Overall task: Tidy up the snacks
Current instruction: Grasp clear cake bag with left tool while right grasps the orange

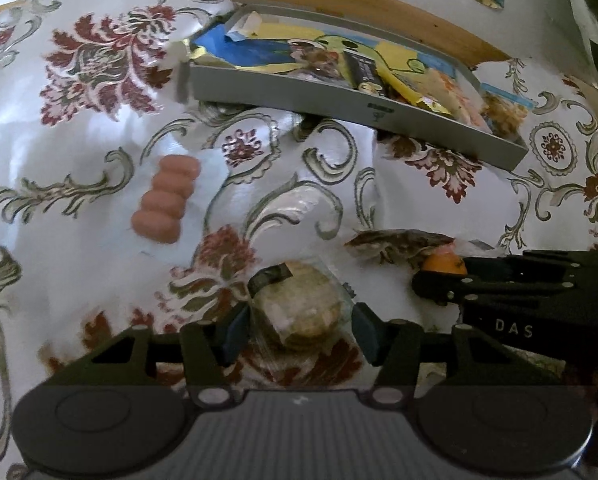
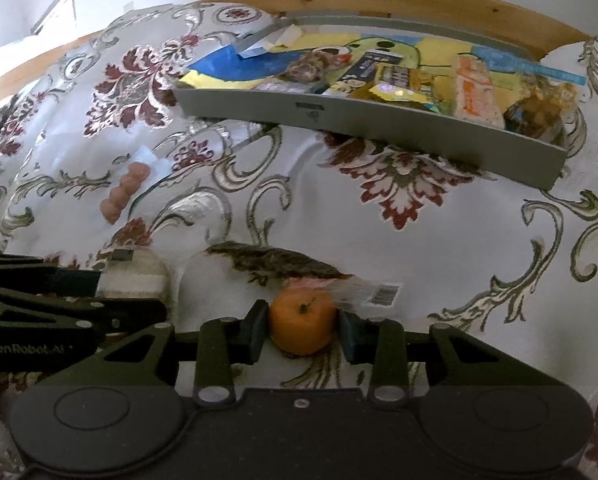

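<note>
My left gripper [image 1: 299, 326] had its fingers set on either side of a wrapped stack of round biscuits [image 1: 299, 312] lying on the floral-clothed surface [image 1: 79, 280], though I could not tell whether they pinched it. My right gripper [image 2: 301, 330] was clenched on a mandarin [image 2: 302, 326] beside a clear packet [image 2: 355, 288] (barcode showing), well short of the grey snack tray [image 2: 379, 128]; a pack of small sausages [image 1: 165, 200] lay apart.

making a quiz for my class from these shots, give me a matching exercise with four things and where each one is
Things:
1. orange fruit
2. wrapped biscuits
3. pack of pink sausages
4. grey tray

Places:
A. far side of the table, holding snack packets
B. between the right gripper's fingers
C. lying alone on the tablecloth, no gripper near
D. between the left gripper's fingers

Pairs: 1-B, 2-D, 3-C, 4-A
</note>
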Action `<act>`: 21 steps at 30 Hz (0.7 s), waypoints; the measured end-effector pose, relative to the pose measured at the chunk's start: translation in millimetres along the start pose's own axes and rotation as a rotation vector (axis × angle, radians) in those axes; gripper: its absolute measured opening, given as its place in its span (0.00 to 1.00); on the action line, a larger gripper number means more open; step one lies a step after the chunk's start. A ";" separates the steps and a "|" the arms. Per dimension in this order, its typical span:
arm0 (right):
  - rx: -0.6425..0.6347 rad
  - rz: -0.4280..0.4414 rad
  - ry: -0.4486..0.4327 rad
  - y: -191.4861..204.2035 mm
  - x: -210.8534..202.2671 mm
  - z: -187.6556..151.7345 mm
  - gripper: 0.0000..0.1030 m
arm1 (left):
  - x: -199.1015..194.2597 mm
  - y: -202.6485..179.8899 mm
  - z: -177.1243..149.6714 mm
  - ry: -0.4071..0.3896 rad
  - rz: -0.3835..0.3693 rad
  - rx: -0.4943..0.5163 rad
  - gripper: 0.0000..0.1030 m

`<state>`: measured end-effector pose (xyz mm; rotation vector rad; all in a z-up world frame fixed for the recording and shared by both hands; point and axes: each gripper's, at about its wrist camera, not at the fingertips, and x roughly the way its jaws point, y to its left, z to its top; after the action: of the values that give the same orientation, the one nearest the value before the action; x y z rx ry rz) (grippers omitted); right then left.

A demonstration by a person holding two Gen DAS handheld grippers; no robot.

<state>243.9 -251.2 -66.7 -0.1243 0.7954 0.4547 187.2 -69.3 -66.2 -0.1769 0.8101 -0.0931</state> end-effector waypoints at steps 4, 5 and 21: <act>-0.031 0.006 0.032 10.4 -2.8 -1.2 0.37 | -9.0 6.2 -7.3 -0.007 0.012 -0.009 0.58; -0.038 0.006 0.040 13.5 -4.3 -1.7 0.37 | -11.4 7.1 -9.7 -0.010 0.014 -0.008 0.58; -0.038 0.044 0.097 37.7 -33.4 -18.1 0.37 | -49.8 3.6 -38.1 -0.061 0.013 -0.001 0.56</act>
<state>195.1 -234.0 -53.2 -0.1651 0.8864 0.5085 125.4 -62.9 -57.2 -0.1745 0.7502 -0.0750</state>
